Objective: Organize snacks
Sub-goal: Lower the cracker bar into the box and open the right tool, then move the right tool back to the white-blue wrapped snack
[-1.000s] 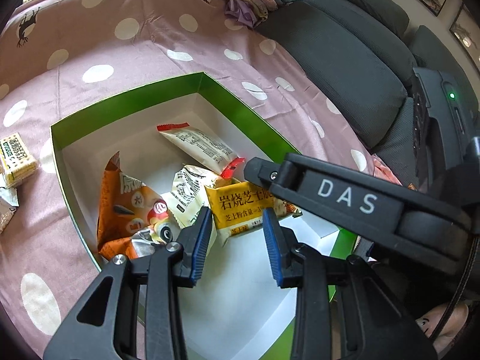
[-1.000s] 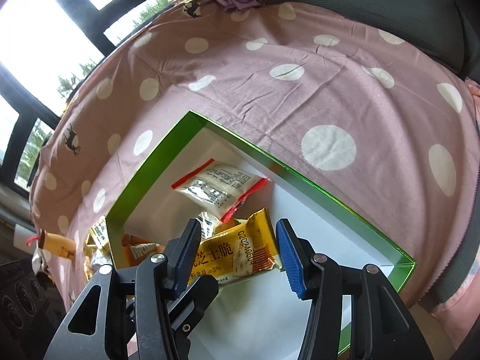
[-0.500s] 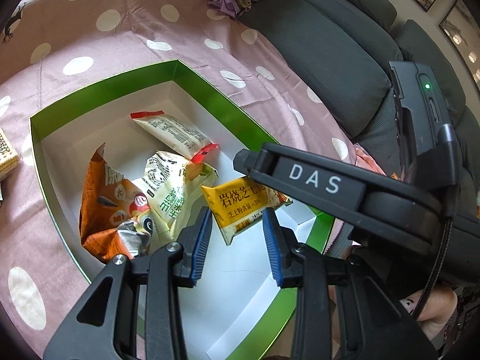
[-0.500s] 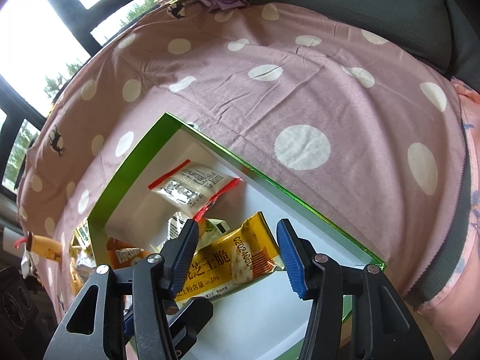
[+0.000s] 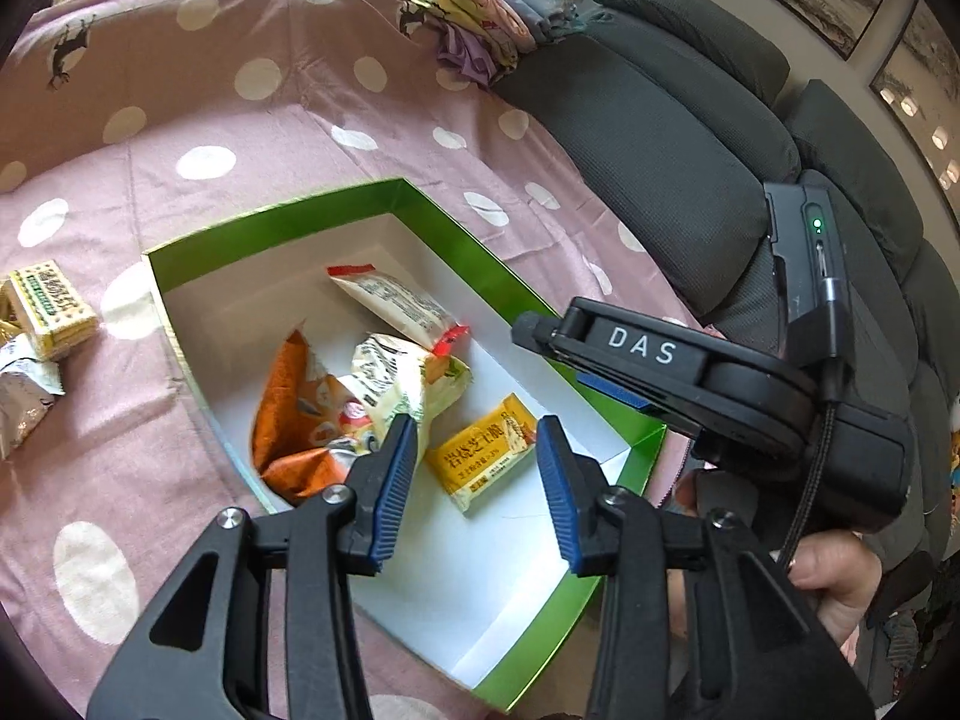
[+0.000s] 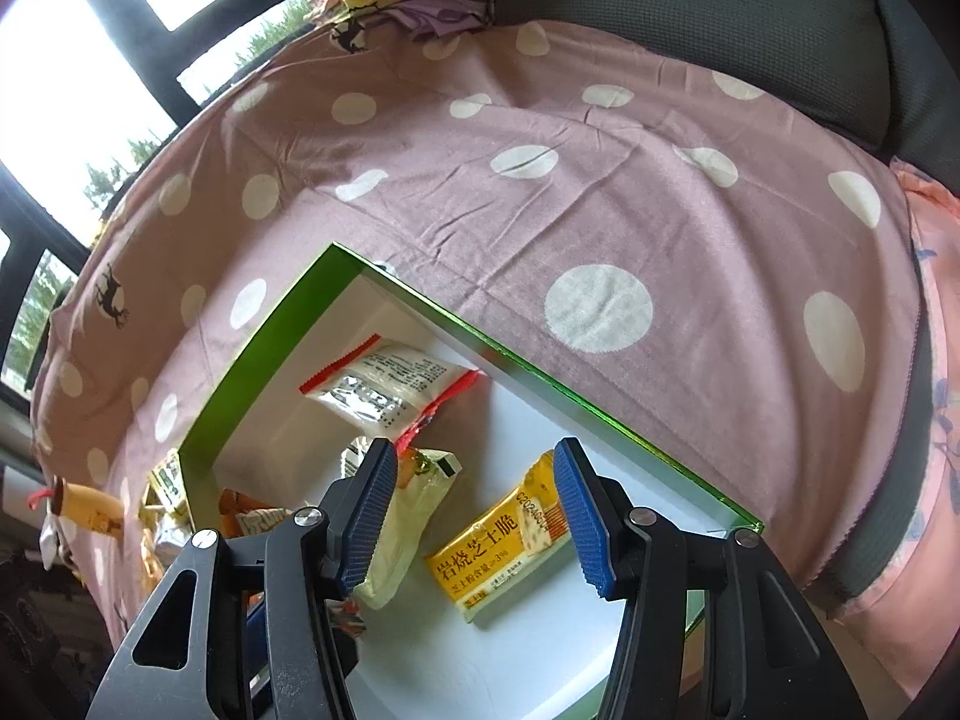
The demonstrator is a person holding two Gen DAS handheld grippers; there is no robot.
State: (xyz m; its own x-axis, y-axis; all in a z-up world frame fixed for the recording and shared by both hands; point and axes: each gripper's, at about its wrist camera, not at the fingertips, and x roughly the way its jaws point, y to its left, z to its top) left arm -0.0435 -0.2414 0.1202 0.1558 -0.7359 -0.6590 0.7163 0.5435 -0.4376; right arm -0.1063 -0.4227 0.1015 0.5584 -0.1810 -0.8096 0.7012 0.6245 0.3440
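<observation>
With my left gripper (image 5: 474,474) just opened and my right gripper (image 6: 474,507) also released, the yellow packet (image 5: 487,459) lies inside the green box (image 5: 288,222), so I retreat upward without touching it.

In the left wrist view, the box (image 5: 288,228) sits mid-frame on the cloth (image 5: 252,138); four snack packets (image 5: 486,456) lie inside, loose packets (image 5: 54,306) at far left.

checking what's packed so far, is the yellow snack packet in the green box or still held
In the box: the yellow snack packet lies flat on the white floor of the green box, free of either gripper.
</observation>
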